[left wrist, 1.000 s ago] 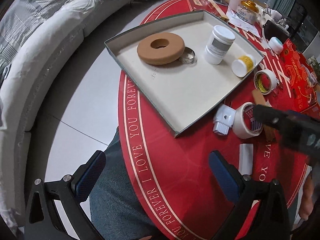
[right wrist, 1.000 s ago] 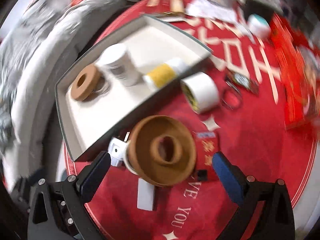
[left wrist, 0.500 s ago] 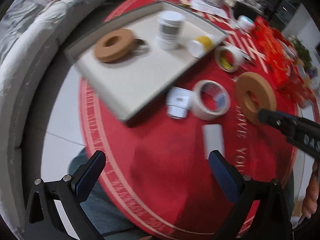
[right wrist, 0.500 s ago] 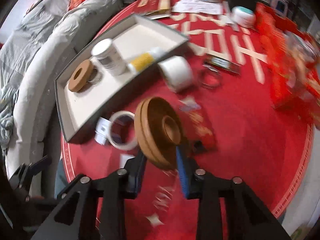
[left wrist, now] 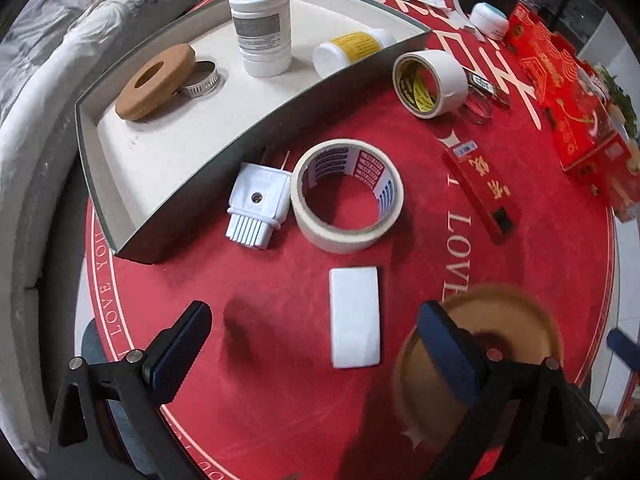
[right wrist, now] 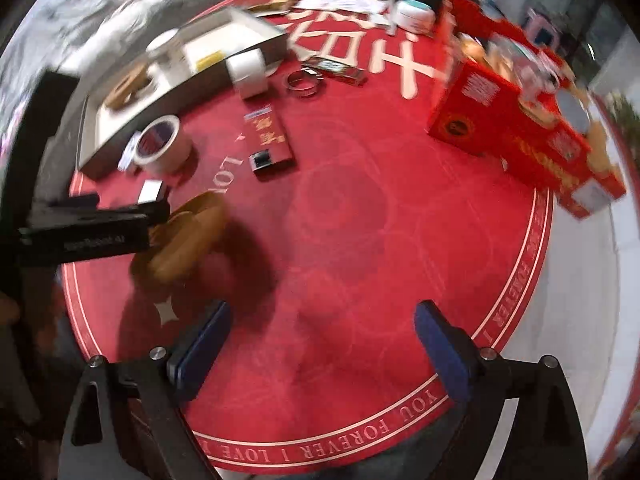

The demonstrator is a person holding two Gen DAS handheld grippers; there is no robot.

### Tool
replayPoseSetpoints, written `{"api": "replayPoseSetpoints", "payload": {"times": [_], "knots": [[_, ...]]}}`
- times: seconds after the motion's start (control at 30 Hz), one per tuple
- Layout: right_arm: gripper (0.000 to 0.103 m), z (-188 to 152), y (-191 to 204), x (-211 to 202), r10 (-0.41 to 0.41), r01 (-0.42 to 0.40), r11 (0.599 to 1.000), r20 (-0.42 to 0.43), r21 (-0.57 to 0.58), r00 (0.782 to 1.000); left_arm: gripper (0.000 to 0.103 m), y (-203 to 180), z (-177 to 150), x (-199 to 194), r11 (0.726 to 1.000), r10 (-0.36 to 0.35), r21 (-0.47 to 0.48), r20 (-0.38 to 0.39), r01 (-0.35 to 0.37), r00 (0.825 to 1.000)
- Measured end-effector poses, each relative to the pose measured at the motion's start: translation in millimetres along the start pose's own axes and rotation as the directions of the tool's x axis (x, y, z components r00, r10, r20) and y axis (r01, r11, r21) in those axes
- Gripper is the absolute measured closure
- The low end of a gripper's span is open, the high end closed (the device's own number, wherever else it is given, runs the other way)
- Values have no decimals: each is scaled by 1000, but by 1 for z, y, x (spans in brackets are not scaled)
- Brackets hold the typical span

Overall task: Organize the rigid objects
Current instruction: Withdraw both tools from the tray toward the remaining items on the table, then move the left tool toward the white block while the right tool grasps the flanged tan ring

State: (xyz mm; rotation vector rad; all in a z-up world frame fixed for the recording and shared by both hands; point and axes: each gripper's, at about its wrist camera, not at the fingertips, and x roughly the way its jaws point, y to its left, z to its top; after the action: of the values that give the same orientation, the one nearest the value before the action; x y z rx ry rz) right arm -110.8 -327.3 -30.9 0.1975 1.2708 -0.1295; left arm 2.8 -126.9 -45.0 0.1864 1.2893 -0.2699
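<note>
Brown ring (left wrist: pixel 512 320) blurred, part hidden behind left gripper's finger (left wrist: pixel 448 352); tray (right wrist: pixel 256 46) contents smeared in right view.

— How does the left gripper (left wrist: pixel 316 340) stand?
— Pointing steeply down, its blue-padded fingers (left wrist: pixel 180 346) spread wide, with nothing pressed between them.
— And the right gripper (right wrist: pixel 322 344)?
— Also aimed steeply down. Its jaws have just been opening and now stand wide apart, with nothing between the pads (right wrist: pixel 440 344); the picture is blurred
</note>
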Motion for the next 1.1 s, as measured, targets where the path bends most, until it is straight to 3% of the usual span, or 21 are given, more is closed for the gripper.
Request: {"api": "replayPoseSetpoints", "payload": {"times": [0.13,0.27,0.43,0.53,0.67,0.83,0.97,1.1], "knots": [[9,6,-15,11,72,-67,988,-36,142,997,0,0,2,5,1000,-22,-19,-7,22,1000],[9,-4,-11,4,79,-74,985,-27,155,997,0,12,1,9,997,-48,-65,-32,46,998],[9,-8,-8,2,90,-86,985,-20,150,996,0,21,0,11,995,3,-98,-34,-7,999],[9,-7,-6,6,102,-97,984,-25,152,994,0,15,-2,11,998,44,-41,-12,-45,999],[9,-6,0,4,101,-97,986,-22,136,995,0,19,-4,8,994,108,-11,13,-108,994],[9,7,19,5,89,-89,995,-11,54,996,0,37,-10,7,997,77,-31,-2,-77,997],[9,24,40,9,102,-102,995,-10,-9,995,0,19,-6,7,996,88,5,19,-88,996],[9,43,54,17,80,-80,996,-11,-33,997,0,20,-4,10,999,47,-19,21,-46,999]]}}
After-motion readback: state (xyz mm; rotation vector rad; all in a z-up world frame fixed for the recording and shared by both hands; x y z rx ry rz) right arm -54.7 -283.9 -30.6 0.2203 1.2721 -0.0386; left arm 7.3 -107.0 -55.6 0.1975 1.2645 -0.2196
